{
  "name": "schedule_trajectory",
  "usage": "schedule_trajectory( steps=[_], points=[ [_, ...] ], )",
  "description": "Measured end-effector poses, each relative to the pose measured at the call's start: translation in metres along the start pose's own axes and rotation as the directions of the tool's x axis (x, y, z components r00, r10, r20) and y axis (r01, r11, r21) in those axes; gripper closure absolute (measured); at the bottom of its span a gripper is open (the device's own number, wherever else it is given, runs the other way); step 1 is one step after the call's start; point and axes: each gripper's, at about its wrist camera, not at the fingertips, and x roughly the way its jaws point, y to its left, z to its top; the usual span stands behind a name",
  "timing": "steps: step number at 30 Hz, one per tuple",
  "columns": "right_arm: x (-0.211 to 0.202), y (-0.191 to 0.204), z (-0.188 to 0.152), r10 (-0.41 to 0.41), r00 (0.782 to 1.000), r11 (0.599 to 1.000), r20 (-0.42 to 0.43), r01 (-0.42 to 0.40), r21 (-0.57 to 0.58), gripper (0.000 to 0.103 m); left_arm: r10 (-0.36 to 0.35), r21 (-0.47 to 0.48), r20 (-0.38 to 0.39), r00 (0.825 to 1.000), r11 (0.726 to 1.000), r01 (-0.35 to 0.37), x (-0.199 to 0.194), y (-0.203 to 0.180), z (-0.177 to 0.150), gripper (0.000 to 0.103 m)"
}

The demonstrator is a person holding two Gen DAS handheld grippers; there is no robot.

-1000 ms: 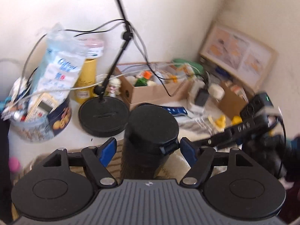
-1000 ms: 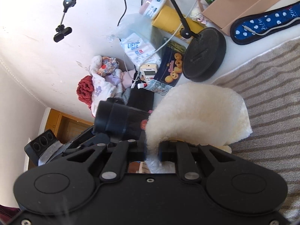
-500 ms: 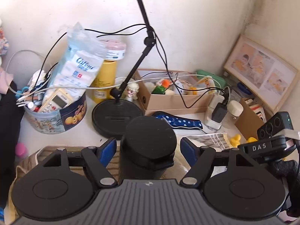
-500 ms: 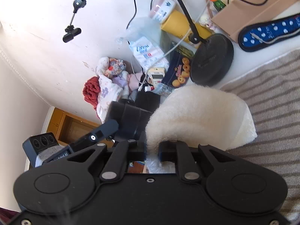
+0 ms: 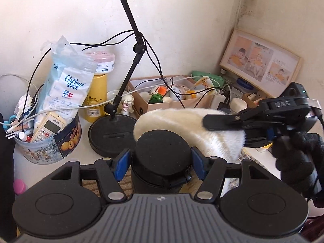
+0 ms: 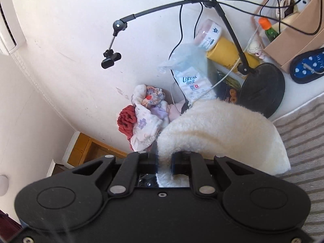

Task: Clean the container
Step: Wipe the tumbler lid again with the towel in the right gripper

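Observation:
A black lidded container [image 5: 162, 154] stands upright between the blue pads [image 5: 121, 164] of my left gripper [image 5: 160, 165], which is shut on its body just below the lid. A fluffy white cloth [image 5: 190, 125] lies against the far right side of the lid. My right gripper [image 5: 210, 129] comes in from the right, shut on that cloth, with a gloved hand [image 5: 293, 154] behind it. In the right wrist view the cloth [image 6: 218, 133] bulges out of the right gripper [image 6: 164, 162] and hides the container.
Behind the container stands a black stand base [image 5: 113, 133] with its pole and cables. A cookie tin [image 5: 50, 143] of clutter, a yellow canister [image 5: 97, 93], a cardboard box [image 5: 178, 99] and a picture frame [image 5: 261, 62] line the wall. A striped mat [image 6: 303, 133] covers the table.
The right gripper has brought the white cloth in from the right against the container's lid. The left gripper has tilted up with the container, so more of the wall shows.

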Motion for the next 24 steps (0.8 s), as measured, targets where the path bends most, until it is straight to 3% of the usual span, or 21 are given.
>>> schedule_trajectory(
  steps=[4, 11, 24],
  points=[
    [0.011, -0.018, -0.007, 0.041, 0.999, 0.994, -0.009, -0.040, 0.097, 0.093, -0.016, 0.003, -0.001, 1.000, 1.000, 0.016, -0.002, 0.003, -0.002, 0.041],
    [0.015, -0.054, -0.028, -0.015, 1.000, 0.975, -0.009, 0.017, 0.222, 0.093, -0.032, 0.008, 0.003, 0.999, 0.999, 0.032, -0.002, 0.006, -0.002, 0.041],
    [0.022, -0.084, -0.045, -0.160, 0.986, 0.954, -0.053, 0.168, 0.249, 0.093, -0.025, 0.012, 0.007, 1.000, 1.000, 0.025, -0.001, 0.003, -0.003, 0.041]
  ],
)
